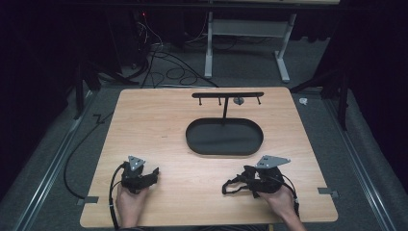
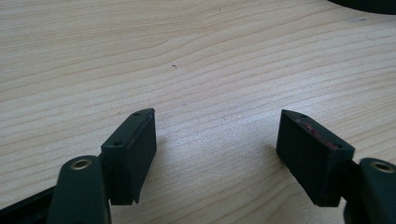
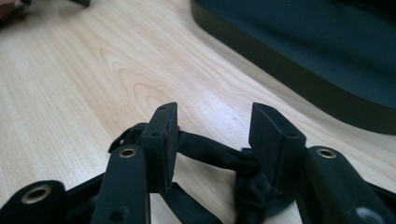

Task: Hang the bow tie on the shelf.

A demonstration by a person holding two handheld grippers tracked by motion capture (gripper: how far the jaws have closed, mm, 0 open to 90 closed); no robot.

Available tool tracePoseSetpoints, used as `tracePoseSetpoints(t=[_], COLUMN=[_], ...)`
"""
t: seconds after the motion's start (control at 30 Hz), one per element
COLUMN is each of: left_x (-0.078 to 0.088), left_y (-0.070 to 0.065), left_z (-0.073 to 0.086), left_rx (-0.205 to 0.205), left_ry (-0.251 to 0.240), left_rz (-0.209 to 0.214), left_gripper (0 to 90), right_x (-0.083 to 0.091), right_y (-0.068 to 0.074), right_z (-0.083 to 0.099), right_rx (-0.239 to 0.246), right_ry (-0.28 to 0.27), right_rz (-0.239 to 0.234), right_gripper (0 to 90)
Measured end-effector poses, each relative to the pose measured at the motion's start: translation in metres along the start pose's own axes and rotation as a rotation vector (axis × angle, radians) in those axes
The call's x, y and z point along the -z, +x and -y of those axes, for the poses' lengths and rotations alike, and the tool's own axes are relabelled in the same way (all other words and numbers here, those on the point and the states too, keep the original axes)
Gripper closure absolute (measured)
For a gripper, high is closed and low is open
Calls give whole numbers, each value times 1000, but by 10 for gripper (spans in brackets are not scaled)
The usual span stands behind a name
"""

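Strap (image 3: 210, 154) – black, limp, fabric (looped) – lies between parted jaws of right gripper (image 3: 212, 135); left gripper (image 2: 217, 140) wide, empty.

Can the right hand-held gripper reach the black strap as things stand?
Probably yes. The strap already lies on the table between the open jaws of the right hand-held gripper, and nothing stands in the way.

Black strap (image 3: 210, 151), limp and looped, lying on the wooden table near the front edge, ahead of the oval tray
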State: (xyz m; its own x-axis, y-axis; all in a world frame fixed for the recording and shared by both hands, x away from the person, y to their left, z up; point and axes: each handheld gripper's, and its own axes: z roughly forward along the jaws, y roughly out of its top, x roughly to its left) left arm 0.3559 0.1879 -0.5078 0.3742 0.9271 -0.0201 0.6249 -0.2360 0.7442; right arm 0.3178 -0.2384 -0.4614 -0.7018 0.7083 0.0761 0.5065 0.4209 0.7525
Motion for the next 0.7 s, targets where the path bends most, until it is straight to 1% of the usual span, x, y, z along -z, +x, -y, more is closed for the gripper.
tracePoseSetpoints(t=[0.17, 0.2, 0.23, 0.27, 0.47, 0.53, 0.6, 0.7], left_x=[0, 0, 0, 0, 0, 0, 0, 0], left_y=[0, 0, 0, 0, 0, 0, 0, 0], left_z=[0, 0, 0, 0, 0, 0, 0, 0], left_rx=[1, 1, 1, 1, 1, 1, 1, 4], left_ry=[0, 0, 0, 0, 0, 0, 0, -2], left_rz=[0, 0, 0, 0, 0, 0, 1, 1], left_gripper=[292, 292, 292, 292, 292, 292, 292, 292], right_x=[-13, -13, -16, -21, -31, -33, -35, -37], right_y=[4, 4, 4, 4, 5, 6, 5, 5], right_z=[-3, -3, -3, -3, -3, -3, -2, 0], right_rx=[20, 20, 19, 21, 40, 44, 48, 52], right_ry=[30, 30, 37, 57, 97, 103, 119, 125], right_rz=[-37, -37, -46, -59, -72, -72, -75, -80], right_gripper=[548, 548, 551, 557, 609, 622, 660, 689])
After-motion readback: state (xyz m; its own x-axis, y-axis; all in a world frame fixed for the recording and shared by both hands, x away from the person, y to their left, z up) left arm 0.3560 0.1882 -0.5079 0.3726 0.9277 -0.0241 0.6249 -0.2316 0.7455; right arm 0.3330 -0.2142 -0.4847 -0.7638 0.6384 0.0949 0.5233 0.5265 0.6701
